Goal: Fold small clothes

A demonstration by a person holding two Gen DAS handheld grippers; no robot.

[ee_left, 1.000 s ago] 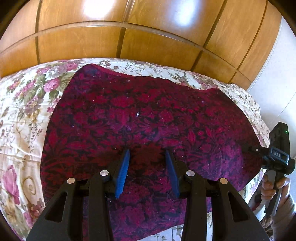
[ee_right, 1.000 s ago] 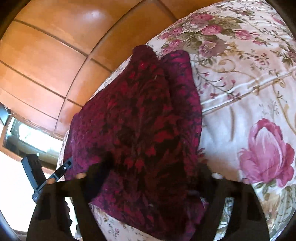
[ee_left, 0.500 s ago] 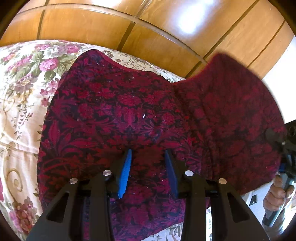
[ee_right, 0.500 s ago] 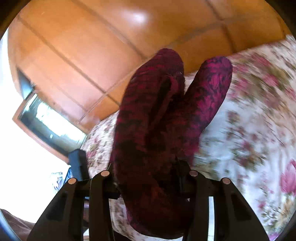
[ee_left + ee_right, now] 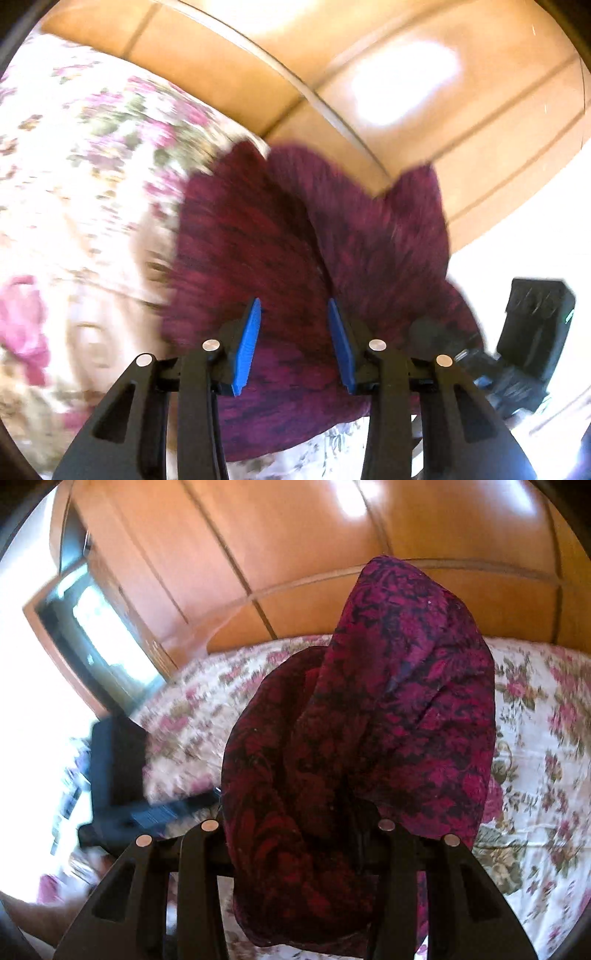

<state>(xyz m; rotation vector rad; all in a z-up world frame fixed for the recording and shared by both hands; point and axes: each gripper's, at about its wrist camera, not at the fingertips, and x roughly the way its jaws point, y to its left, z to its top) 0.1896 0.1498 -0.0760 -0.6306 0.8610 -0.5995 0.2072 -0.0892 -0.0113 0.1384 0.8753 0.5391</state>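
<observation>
Two hand-held grippers and one garment are counted. Nearest in the left wrist view, the left hand-held gripper (image 5: 293,341) is seen with its two blue pads (image 5: 246,347) standing apart, the gap between them filled by dark red cloth lying behind or below; whether the pads touch that cloth cannot be told, as the view is blurred. In the right wrist view, the right hand-held gripper (image 5: 299,834) is clamped on the dark red floral garment (image 5: 388,709), its fingertips buried in the fabric. The garment is gathered into a bunch and lifted above the bed (image 5: 535,738), its folds rising up before the camera. In the left wrist view the same garment (image 5: 280,236) is seen doubled over, its right part raised. The other gripper's black body (image 5: 532,332) is visible at the near right there. Beneath lies one floral bedspread (image 5: 85,184), and furthest off, wooden wardrobe panels (image 5: 295,535) are seen.
</observation>
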